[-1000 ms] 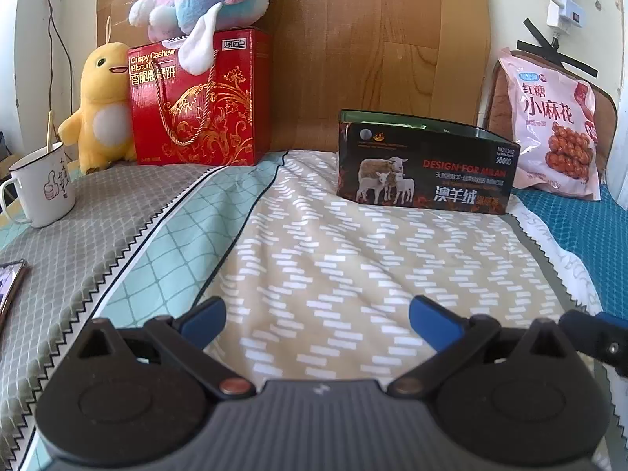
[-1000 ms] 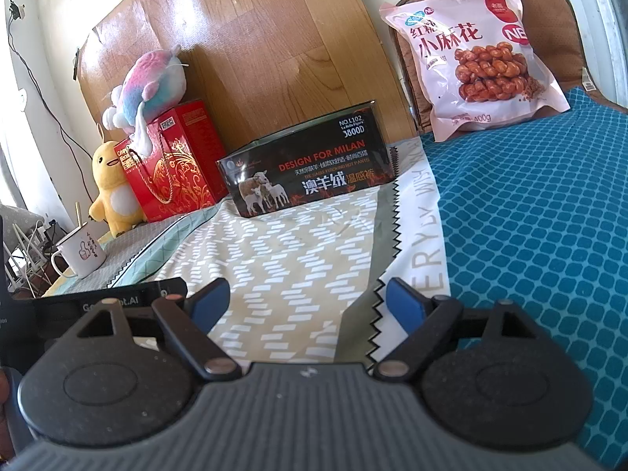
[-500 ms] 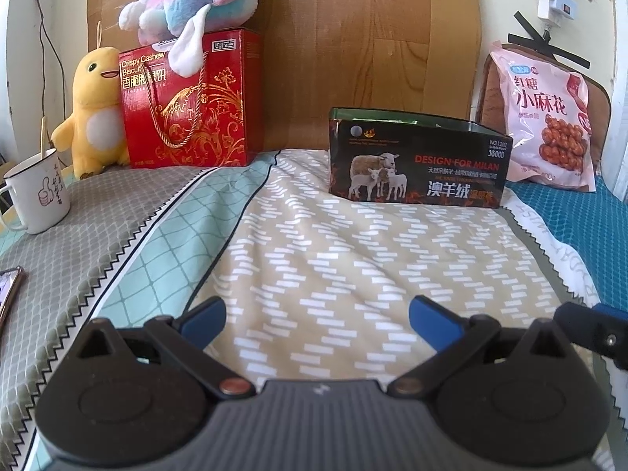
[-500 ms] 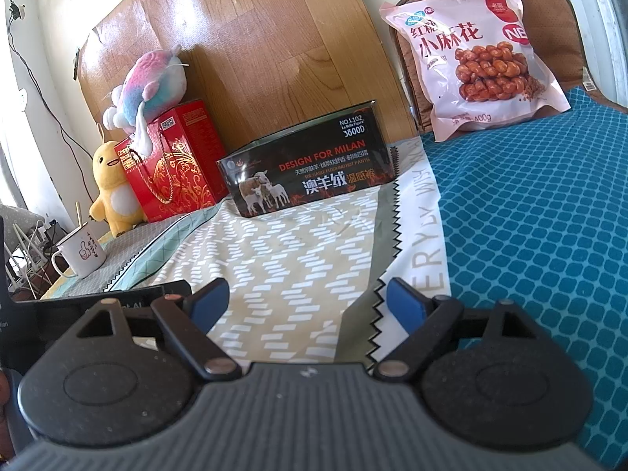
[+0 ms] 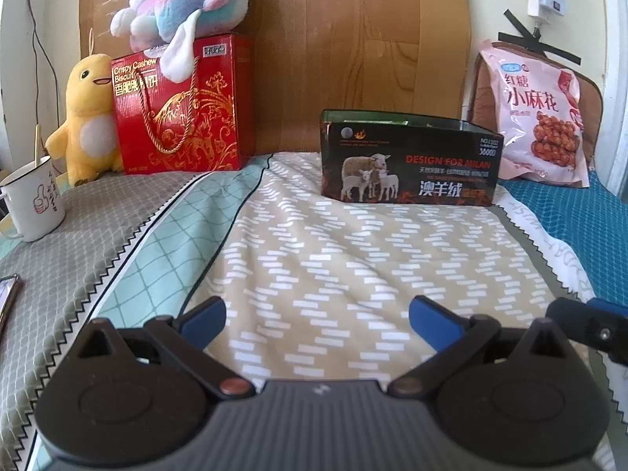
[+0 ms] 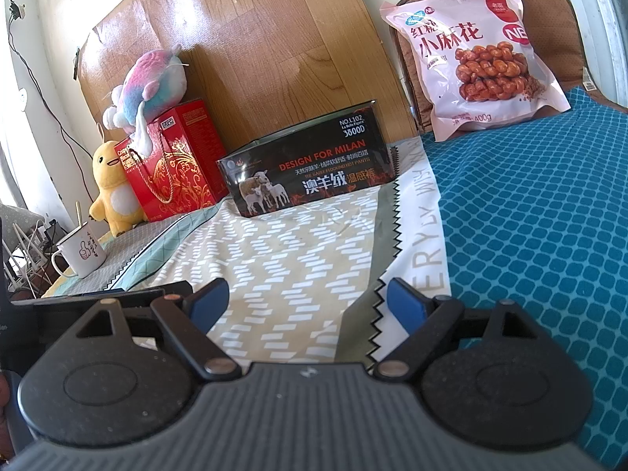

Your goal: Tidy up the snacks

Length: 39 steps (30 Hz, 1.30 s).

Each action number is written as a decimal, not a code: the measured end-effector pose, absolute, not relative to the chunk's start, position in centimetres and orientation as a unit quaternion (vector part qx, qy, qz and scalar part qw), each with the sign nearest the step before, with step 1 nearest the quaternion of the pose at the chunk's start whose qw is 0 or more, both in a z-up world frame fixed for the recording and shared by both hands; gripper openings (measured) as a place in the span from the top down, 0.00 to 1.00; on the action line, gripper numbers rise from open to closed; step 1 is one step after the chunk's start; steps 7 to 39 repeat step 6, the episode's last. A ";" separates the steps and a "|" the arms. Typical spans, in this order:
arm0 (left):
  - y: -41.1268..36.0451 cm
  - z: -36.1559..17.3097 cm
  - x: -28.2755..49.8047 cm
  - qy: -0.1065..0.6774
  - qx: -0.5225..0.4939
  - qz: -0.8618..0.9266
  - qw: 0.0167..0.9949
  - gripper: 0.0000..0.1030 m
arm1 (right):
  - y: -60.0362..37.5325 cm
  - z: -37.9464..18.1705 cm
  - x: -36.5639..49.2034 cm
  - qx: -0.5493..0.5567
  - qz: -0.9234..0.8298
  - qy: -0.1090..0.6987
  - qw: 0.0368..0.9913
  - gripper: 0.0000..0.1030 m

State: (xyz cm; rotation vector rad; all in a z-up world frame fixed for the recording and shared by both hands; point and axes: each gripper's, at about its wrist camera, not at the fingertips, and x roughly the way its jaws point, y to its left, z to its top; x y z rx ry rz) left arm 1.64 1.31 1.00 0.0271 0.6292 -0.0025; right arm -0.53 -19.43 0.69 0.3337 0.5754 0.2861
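Pink snack bag (image 6: 477, 59) upright, leaning on cushion (image 6: 549, 11), print forward; both grippers' fingers apart, empty.

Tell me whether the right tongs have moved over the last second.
No. In the right wrist view, the right tongs stay put: the black sheep box and the pink snack bag sit at the same spots in the frame as before.
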 end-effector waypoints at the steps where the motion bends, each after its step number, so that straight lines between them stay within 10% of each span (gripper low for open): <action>1: 1.3 1.0 1.5 0.306 0.014 -0.001 0.952 0.00 | -19.4 0.7 -0.5 0.163 0.140 0.281 0.935 0.13; 39: 1.3 0.9 1.8 0.314 0.013 -0.004 0.949 0.00 | -19.4 0.7 -0.5 0.163 0.140 0.282 0.935 0.13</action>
